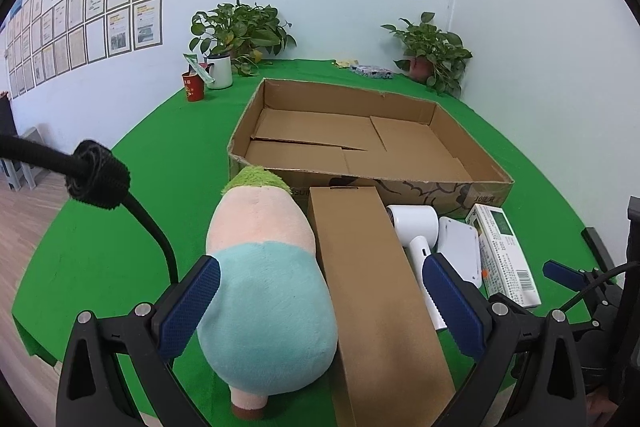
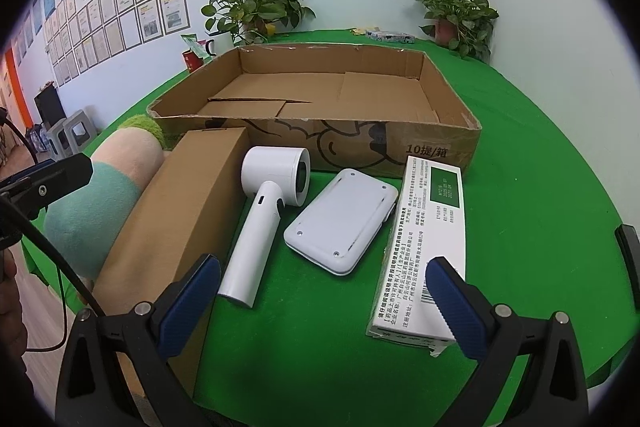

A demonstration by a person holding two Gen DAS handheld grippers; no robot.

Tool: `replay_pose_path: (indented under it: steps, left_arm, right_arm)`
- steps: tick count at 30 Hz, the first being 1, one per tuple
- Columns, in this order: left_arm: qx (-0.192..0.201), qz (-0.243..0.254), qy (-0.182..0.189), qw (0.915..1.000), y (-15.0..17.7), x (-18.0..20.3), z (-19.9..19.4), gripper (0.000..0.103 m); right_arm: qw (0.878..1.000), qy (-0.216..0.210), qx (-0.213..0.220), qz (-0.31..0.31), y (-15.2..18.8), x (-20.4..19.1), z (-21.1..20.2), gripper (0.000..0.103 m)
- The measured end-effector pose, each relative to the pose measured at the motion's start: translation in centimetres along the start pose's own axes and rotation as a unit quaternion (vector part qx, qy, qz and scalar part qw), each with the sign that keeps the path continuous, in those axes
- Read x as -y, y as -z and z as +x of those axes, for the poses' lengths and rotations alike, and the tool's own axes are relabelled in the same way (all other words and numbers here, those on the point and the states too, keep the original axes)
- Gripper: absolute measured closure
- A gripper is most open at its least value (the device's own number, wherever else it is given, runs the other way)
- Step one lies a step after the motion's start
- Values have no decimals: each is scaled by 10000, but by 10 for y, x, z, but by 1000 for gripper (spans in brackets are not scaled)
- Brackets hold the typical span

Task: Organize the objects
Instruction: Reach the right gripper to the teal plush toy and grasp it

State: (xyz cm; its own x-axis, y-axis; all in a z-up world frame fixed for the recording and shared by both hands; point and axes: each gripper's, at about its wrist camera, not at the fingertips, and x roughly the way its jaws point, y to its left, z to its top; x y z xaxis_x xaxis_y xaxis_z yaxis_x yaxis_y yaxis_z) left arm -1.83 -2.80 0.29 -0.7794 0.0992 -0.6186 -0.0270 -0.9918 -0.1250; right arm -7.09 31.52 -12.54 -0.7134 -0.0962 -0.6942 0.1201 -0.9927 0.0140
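Note:
A row of objects lies on the green table in front of an open shallow cardboard box (image 1: 400, 183) (image 2: 360, 143): a plush toy with pink body, teal bottom and green tuft (image 1: 264, 275) (image 2: 100, 199), a long brown carton (image 1: 376, 291) (image 2: 180, 211), a white hair dryer (image 1: 416, 231) (image 2: 272, 195), a flat white device (image 1: 460, 247) (image 2: 340, 223) and a white-green medicine box (image 1: 506, 255) (image 2: 432, 239). My left gripper (image 1: 320, 307) is open, its jaws standing around the plush and carton. My right gripper (image 2: 320, 303) is open above the table between dryer handle and medicine box.
Two potted plants (image 1: 240, 31) (image 1: 432, 55) stand at the back by the wall. A white mug (image 1: 220, 71) and a red cup (image 1: 194, 87) stand back left. A small patterned packet (image 1: 372, 70) lies behind the box. The table's left edge drops to a wooden floor.

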Motion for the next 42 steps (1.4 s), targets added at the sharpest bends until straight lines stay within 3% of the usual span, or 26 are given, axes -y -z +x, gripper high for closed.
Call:
replay_pose_path:
  steps: [9, 13, 21, 25, 29, 35, 42]
  left_arm:
    - [107, -169, -65, 9998, 4, -19, -25, 1]
    - [-118, -292, -262, 9992, 10, -36, -23, 1]
    - [-592, -270, 130, 9978, 22, -46, 9, 1]
    - [-813, -360, 199, 9958, 30, -49, 33, 12]
    - [-686, -311, 301, 9967, 31, -51, 36, 22]
    - [-601, -286, 422, 9969, 35, -57, 28, 33]
    - [-464, -413, 391, 9973, 47, -84, -1, 35]
  right_arm:
    - [9994, -108, 204, -271, -11, -21, -26, 1]
    - [9987, -156, 210, -434, -12, -31, -28, 1]
    - [9986, -244, 80, -460, -13, -32, -19, 1]
    - [9984, -129, -8, -548, -12, -29, -9, 1]
    - [9962, -173, 81, -855, -16, -35, -6, 1]
    - [9849, -781, 436, -1480, -29, -66, -12, 1]
    - [9631, -1729, 717, -1933, -54, -109, -12, 1]
